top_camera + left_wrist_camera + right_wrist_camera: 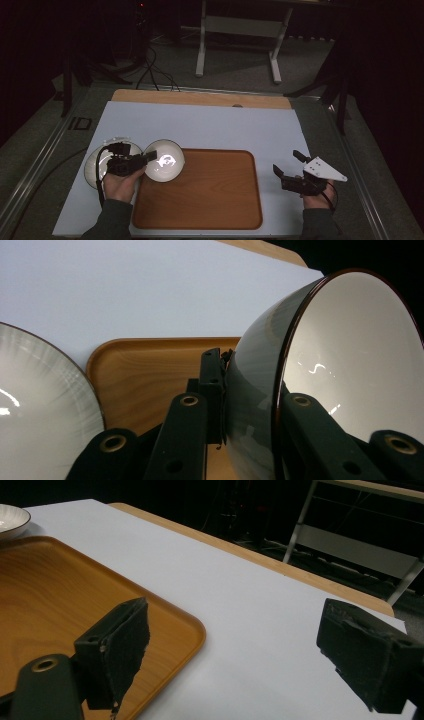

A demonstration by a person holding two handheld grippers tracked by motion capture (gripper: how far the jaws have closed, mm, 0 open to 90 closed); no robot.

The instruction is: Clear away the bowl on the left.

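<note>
A white bowl with a dark rim (165, 160) hangs tilted over the far left corner of the wooden tray (210, 200). My left gripper (150, 156) is shut on its rim. In the left gripper view one jaw presses the bowl's (345, 355) grey outer wall and the other lies inside it, with the gripper (277, 405) astride the rim. A second bowl (94, 167) sits on the white mat left of the tray, under my left hand. My right gripper (286, 162) is open and holds nothing, just right of the tray; its view shows the gripper (235, 645) over bare mat.
A white mat (210, 125) covers the table, with a wooden strip (200, 97) along its far edge. The tray (60, 590) is bare inside. Beyond the table stand a white table frame (240, 30) and floor cables (155, 70). The second bowl (40, 395) lies close to my left jaw.
</note>
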